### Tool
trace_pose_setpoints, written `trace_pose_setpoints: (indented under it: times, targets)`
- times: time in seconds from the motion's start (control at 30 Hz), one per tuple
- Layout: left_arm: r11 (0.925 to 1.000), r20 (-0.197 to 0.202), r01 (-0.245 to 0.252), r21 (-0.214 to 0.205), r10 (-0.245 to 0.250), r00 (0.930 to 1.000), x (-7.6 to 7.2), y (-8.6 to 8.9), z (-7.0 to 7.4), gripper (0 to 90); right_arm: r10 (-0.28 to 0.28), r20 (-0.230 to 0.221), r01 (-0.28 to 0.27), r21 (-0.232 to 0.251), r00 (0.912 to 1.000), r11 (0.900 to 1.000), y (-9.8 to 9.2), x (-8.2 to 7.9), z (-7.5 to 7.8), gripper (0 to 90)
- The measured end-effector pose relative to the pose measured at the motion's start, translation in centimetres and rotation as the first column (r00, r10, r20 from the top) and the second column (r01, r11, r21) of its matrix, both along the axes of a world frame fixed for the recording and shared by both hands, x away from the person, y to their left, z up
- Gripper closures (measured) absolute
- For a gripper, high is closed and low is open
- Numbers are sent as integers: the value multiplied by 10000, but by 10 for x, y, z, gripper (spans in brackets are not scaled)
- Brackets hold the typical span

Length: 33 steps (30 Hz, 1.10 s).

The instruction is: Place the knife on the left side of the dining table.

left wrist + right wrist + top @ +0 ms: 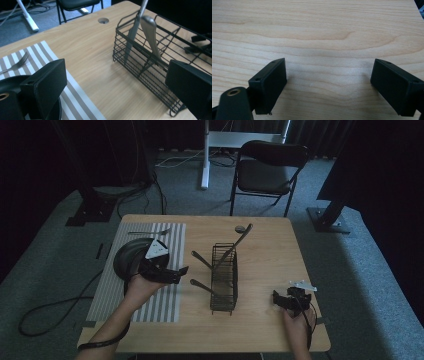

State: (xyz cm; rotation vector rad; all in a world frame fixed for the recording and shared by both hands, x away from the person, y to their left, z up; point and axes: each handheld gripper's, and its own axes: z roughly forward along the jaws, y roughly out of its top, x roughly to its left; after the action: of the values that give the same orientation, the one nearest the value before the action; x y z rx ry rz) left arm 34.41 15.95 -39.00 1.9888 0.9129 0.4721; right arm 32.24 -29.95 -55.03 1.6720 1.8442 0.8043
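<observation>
A black wire basket stands mid-table with three utensils leaning in it, their handles sticking out. In the left gripper view the basket holds a knife and a grey handle. My left gripper hovers over the right edge of the striped placemat, pointing at the basket, open and empty. A black plate lies on the placemat under that hand, with a fork beyond it. My right gripper is open and empty over bare wood near the front right.
A round cable hole sits in the tabletop near the far edge. A black folding chair stands behind the table. Cables trail across the floor at the left. Bare wood lies between the basket and the right gripper.
</observation>
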Motion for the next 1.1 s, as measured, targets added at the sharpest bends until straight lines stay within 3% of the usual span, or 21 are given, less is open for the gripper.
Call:
trace_pose_setpoints:
  times: [0.53, 0.57, 0.63, 0.67, 0.8, 0.83, 0.97, 1.1]
  targets:
    - [9974, -207, 642, -330, -649, 9977, 14, -20, 7, 96, 0, 13, 0, -5, 10000, 10000, 0, 0, 0, 125]
    - [9974, -207, 642, -330, -649, 9977, 14, -20, 7, 146, 0, 13, 0, -5, 10000, 10000, 0, 0, 0, 125]
    - [9967, -242, 629, -510, -642, 9976, 17, -22, 8, 152, 1, 12, -1, -4, 10000, 10000, 0, 0, 0, 125]
    - [9961, -272, 661, -586, -678, 9973, 19, -23, 8, 212, 1, 12, -1, -5, 10000, 10000, 0, 0, 0, 125]
    - [9948, -325, 699, -737, -724, 9968, 22, -26, 7, 281, 0, 13, 0, -5, 10000, 10000, 0, 0, 0, 125]
    - [9931, -504, 803, -854, -848, 9951, 24, -29, 6, 326, 6, 16, -6, -8, 10000, 10000, 0, 0, 0, 125]
    - [9935, -590, 868, -739, -912, 9941, 25, -32, 4, 351, 9, 21, -9, -8, 10000, 10000, 0, 0, 0, 125]
    - [9922, -672, 909, -854, -968, 9930, 26, -34, 2, 438, 7, 21, -7, -7, 10000, 10000, 0, 0, 0, 125]
